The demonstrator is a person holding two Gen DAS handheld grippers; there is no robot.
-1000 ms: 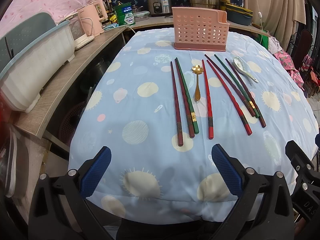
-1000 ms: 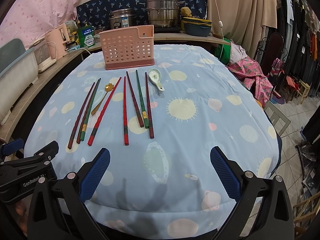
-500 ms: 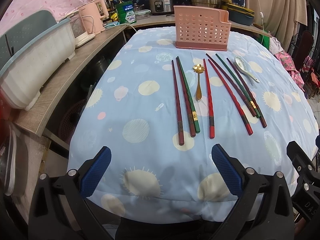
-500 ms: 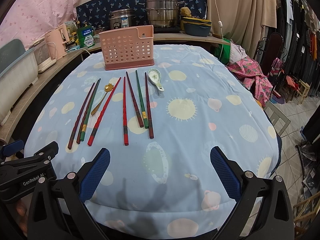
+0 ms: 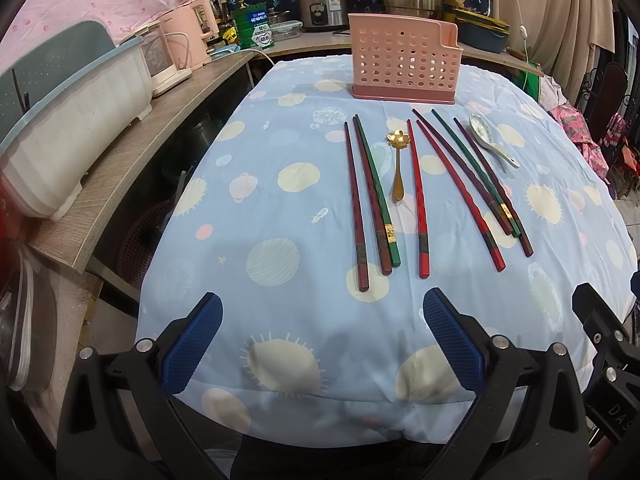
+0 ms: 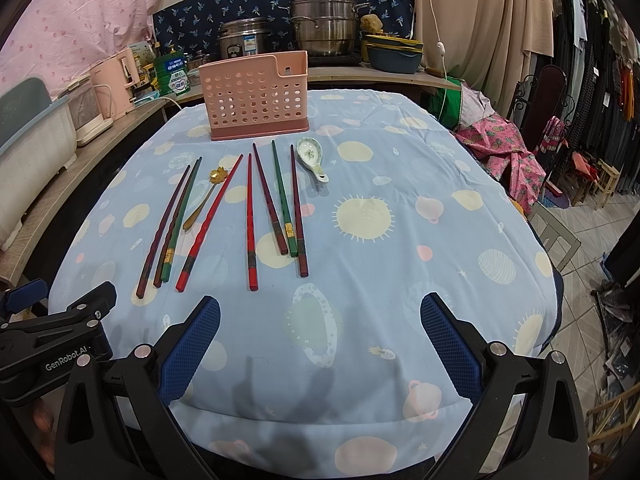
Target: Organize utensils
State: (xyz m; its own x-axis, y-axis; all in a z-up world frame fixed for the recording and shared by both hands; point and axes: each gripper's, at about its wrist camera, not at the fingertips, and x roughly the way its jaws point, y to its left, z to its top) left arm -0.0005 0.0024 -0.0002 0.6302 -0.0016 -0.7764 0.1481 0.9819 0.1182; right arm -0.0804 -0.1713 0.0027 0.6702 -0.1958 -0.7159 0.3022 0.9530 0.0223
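A pink perforated utensil holder (image 5: pixel 403 63) (image 6: pixel 256 96) stands at the far side of the blue-clothed table (image 5: pixel 280 216). Several red, dark red and green chopsticks (image 5: pixel 370 196) (image 6: pixel 276 200) lie side by side in front of it. A gold flower-head spoon (image 5: pixel 399 164) (image 6: pixel 206 196) lies among them. A white ceramic soup spoon (image 5: pixel 490 140) (image 6: pixel 312 158) lies at their right. My left gripper (image 5: pixel 322 340) is open and empty at the table's near edge. My right gripper (image 6: pixel 320 340) is open and empty, to the right of the left one.
A wooden counter (image 5: pixel 132 152) runs along the left with a white-and-teal dish rack (image 5: pixel 68 120) and a pink appliance (image 5: pixel 188 40). Steel pots (image 6: pixel 320 28) stand behind the table. Clothes and a chair (image 6: pixel 560 120) stand to the right.
The left gripper has shifted slightly, so the table sits a little lower in its view. The right gripper and the utensils have not moved.
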